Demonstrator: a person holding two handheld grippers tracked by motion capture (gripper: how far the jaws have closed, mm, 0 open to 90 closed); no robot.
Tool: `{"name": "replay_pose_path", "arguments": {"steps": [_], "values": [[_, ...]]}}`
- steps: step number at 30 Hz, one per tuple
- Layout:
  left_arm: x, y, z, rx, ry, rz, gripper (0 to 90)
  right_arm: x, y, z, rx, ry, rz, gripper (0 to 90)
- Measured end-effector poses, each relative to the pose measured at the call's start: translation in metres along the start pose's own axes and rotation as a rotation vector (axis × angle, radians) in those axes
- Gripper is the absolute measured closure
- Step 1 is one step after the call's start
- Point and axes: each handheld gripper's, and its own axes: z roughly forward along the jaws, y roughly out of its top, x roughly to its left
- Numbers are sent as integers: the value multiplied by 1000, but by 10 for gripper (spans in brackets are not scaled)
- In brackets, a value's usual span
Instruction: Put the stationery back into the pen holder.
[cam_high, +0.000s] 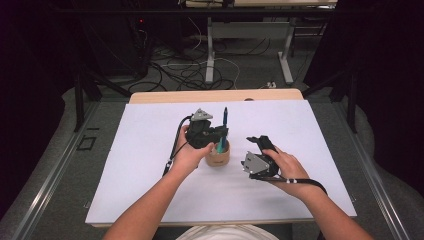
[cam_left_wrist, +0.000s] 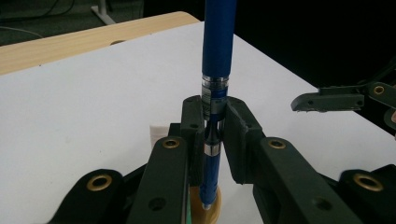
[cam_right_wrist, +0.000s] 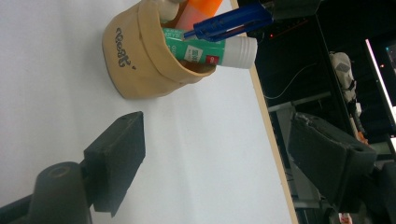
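A blue pen (cam_high: 225, 117) stands upright in a tan cup (cam_high: 218, 156) near the middle of the white sheet. My left gripper (cam_high: 222, 133) is shut on the pen (cam_left_wrist: 215, 56) at its metal band, just above the cup's rim (cam_left_wrist: 209, 213); its jaws (cam_left_wrist: 215, 116) press the barrel from both sides. My right gripper (cam_high: 258, 140) lies to the right of the cup, open, with nothing between its pads (cam_right_wrist: 222, 158). In the right gripper view the cup (cam_right_wrist: 135, 60) holds a green glue stick (cam_right_wrist: 205, 50), the blue pen (cam_right_wrist: 229, 21) and something orange (cam_right_wrist: 203, 9).
A white sheet (cam_high: 150, 165) covers the wooden table (cam_high: 215, 96), with bare sheet all round the cup. A small white block (cam_left_wrist: 157, 132) lies just beyond the left jaws. Desk legs and cables (cam_high: 210, 65) stand on the floor past the far edge.
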Motion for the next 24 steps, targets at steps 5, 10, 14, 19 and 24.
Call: {"name": "replay_pose_path", "arguments": {"steps": [5,10,14,19,24], "values": [[-2,-6,5,-17,14,-2,795,1,-2,1,-4,-1,16,189],[-3,-12,9,-19,25,8,794,1,-2,0,10,-1,9,189],[-3,-16,13,-14,32,9,794,2,-2,0,14,2,13,189],[-4,-17,14,-2,39,24,790,2,-2,1,14,2,14,190],[-2,-16,11,-25,36,17,645,1,-3,1,16,2,13,190]]}}
